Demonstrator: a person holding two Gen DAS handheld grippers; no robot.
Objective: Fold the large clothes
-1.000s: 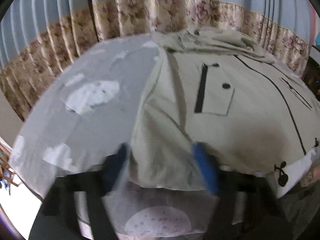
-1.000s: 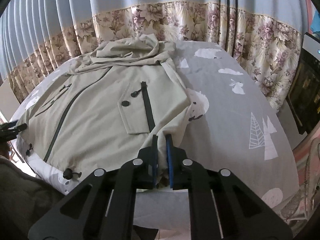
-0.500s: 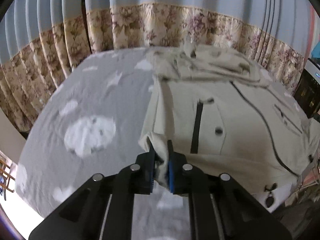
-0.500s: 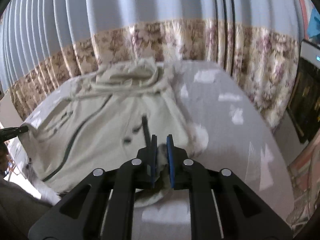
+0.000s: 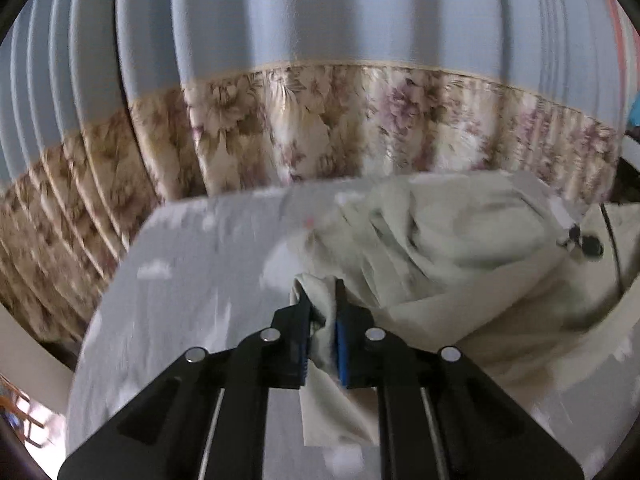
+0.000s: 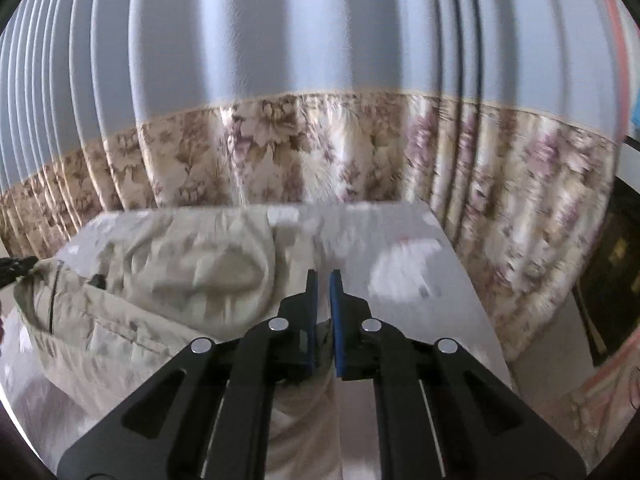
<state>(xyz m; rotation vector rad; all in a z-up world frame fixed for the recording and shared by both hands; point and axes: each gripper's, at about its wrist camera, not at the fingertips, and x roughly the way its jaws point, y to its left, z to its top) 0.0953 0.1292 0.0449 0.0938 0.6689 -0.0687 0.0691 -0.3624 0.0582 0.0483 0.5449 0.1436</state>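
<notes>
While both grippers pinch the jacket (image 5: 460,240) hem, left gripper (image 5: 322,320) bites a thin bunch. Right gripper (image 6: 322,312) sits nearly closed on cloth; a tug could slip either corner, skewing the fold

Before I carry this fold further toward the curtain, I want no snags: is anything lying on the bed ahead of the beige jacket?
Nothing visible: beyond the beige jacket, only bare grey patterned bedsheet reaches the floral curtain.

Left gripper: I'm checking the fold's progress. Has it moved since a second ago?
Yes. The left gripper, shut on the jacket hem, has travelled toward the floral curtain.
</notes>
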